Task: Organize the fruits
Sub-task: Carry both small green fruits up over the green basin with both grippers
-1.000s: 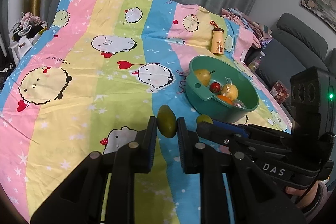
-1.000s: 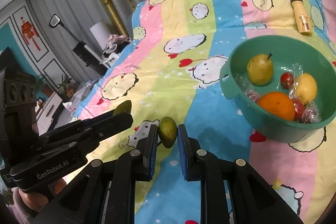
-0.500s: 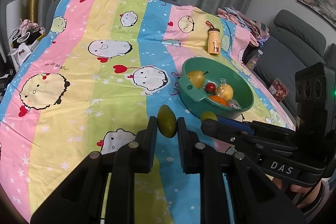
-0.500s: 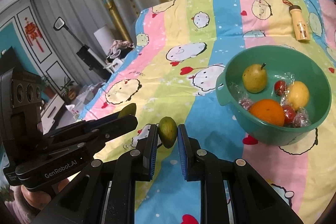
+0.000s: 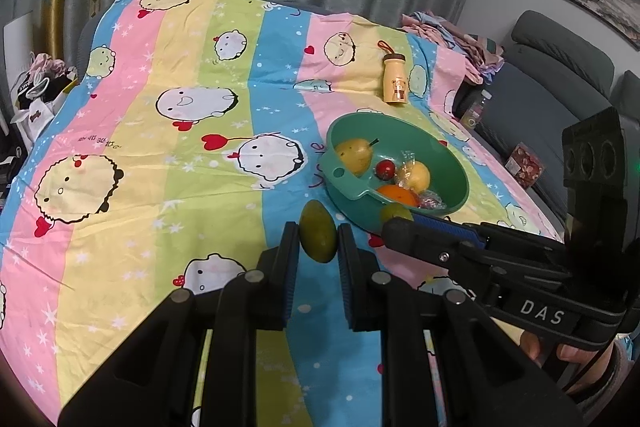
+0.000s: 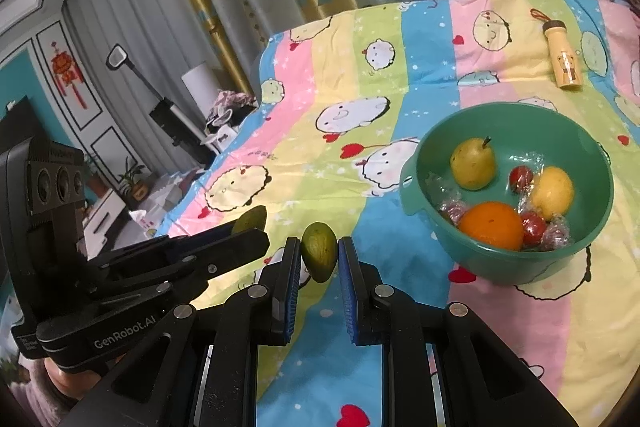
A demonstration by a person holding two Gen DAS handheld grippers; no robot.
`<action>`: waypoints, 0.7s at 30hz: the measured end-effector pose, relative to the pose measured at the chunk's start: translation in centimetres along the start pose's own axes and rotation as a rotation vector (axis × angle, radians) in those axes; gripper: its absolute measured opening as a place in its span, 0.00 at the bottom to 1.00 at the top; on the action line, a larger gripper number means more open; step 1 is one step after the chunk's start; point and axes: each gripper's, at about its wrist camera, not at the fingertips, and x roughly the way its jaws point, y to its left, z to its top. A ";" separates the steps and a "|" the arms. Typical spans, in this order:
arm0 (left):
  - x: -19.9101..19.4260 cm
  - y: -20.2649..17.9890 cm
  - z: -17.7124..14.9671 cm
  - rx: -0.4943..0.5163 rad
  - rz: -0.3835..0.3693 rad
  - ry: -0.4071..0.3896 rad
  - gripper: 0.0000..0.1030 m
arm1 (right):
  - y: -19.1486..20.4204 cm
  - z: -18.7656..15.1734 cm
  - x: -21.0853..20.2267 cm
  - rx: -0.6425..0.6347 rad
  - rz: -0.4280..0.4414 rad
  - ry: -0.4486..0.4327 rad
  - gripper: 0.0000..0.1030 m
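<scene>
My left gripper is shut on a green mango and holds it above the bed, left of and nearer than the green bowl. My right gripper is shut on a second green mango, also held above the bed, left of the bowl. Each gripper shows in the other's view, the right one beside the bowl, the left one further left. The bowl holds a pear, an orange, a yellow fruit and small wrapped red fruits.
The bowl stands on a striped cartoon bedsheet. A small yellow bottle lies beyond the bowl. Folded clothes lie at the far right corner. A grey sofa stands right of the bed, curtains behind.
Both grippers have drawn back and risen a little with their mangoes still held; the bowl looks farther away in both views.
</scene>
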 end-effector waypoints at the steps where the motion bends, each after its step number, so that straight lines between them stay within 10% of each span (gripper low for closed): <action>1: 0.0 -0.2 0.1 0.003 -0.002 0.000 0.18 | -0.1 0.1 -0.1 0.001 0.000 -0.002 0.20; 21: 1.2 -3.0 1.3 0.049 -0.029 0.011 0.18 | -3.1 0.6 -2.1 0.047 -0.027 -0.052 0.20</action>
